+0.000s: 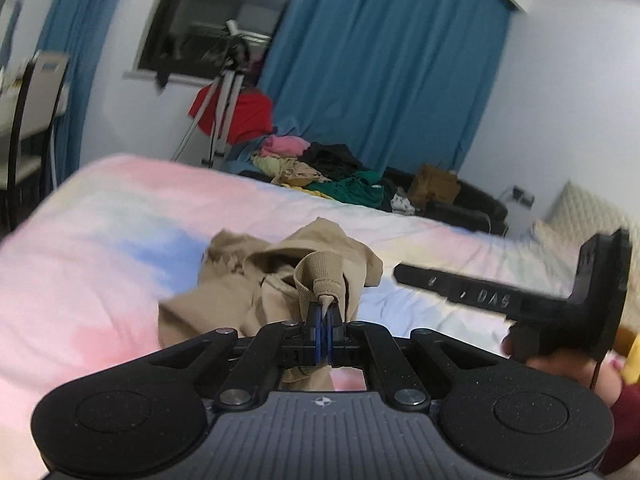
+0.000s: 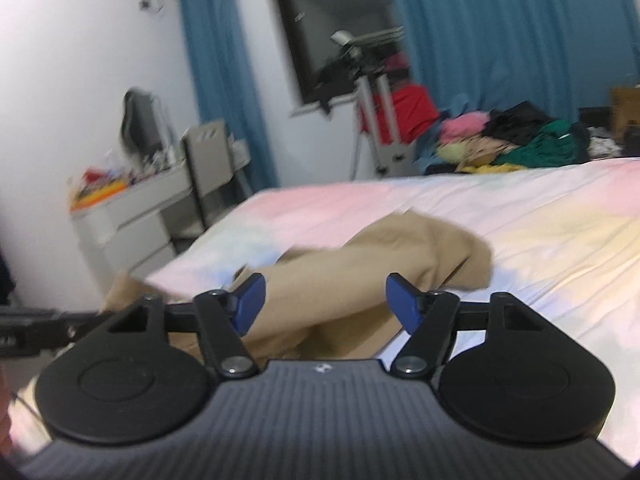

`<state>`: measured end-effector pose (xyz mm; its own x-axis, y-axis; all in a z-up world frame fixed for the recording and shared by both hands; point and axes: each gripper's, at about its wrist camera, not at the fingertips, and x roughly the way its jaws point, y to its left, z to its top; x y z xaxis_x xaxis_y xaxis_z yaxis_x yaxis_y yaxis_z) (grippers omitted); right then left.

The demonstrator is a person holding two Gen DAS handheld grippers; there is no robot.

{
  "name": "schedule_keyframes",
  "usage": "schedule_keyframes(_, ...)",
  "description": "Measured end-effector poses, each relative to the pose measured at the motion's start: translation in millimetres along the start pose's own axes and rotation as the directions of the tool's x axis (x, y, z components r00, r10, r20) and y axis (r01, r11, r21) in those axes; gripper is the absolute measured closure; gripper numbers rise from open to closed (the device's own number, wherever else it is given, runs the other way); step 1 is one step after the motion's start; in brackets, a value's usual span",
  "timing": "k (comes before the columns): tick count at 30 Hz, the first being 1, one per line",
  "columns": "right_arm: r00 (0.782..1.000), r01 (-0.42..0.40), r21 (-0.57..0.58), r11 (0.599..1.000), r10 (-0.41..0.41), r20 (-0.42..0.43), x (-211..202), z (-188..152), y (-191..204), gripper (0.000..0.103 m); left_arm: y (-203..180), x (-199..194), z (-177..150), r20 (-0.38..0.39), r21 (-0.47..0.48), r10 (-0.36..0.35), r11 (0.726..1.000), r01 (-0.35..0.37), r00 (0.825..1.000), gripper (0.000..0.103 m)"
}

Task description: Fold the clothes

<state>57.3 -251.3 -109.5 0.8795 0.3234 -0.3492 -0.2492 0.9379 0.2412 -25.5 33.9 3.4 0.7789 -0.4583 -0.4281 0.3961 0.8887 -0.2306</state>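
A tan garment [image 1: 256, 280] lies crumpled on the pastel bedsheet [image 1: 100, 240]. My left gripper [image 1: 324, 308] is shut on its ribbed cuff [image 1: 320, 276], lifting that part off the bed. In the right wrist view the same tan garment [image 2: 360, 280] stretches across the pastel bedsheet [image 2: 540, 248] in front of my right gripper [image 2: 324, 300], which is open, its blue pads [image 2: 252, 300] apart above the cloth with nothing between them. The right gripper's body [image 1: 520, 292] shows at the right of the left wrist view, held by a hand.
A pile of mixed clothes [image 1: 328, 172] sits at the bed's far edge, before blue curtains [image 1: 380, 60]. A tripod [image 1: 216, 120] with a red cloth stands by the dark window. A desk with clutter [image 2: 132, 200] and a chair [image 2: 212, 160] stand left of the bed.
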Motion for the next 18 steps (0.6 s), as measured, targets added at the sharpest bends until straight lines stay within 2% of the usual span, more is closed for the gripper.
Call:
schedule_keyframes(5, 0.994, -0.057, 0.022, 0.998, 0.059, -0.095, 22.4, 2.1, 7.6, 0.041, 15.7, 1.2, -8.2, -0.002, -0.076, -0.007, 0.997, 0.007, 1.000, 0.100)
schedule_keyframes(10, 0.980, -0.081, -0.026, 0.996, 0.075, -0.186, 61.4, 27.2, 26.6, 0.046, 26.5, 7.1, -13.0, 0.007, -0.083, -0.004, 0.997, 0.004, 1.000, 0.100)
schedule_keyframes(14, 0.956, -0.094, -0.081, 0.992, 0.067, -0.287, 101.6, 43.0, 42.9, 0.060, 40.0, 14.9, -20.7, 0.007, -0.126, -0.029, 0.992, 0.029, 1.000, 0.100)
schedule_keyframes(16, 0.939, -0.091, -0.134, 0.987, 0.040, -0.341, 121.5, 43.6, 51.6, 0.062, 44.4, 16.8, -22.4, 0.008, -0.131, -0.038, 0.991, 0.039, 0.999, 0.100)
schedule_keyframes(18, 0.926, -0.065, -0.209, 0.976, -0.019, -0.377, 135.6, 38.1, 59.2, 0.079, 47.1, 17.8, -23.2, 0.012, -0.135, -0.052, 0.989, 0.053, 0.999, 0.100)
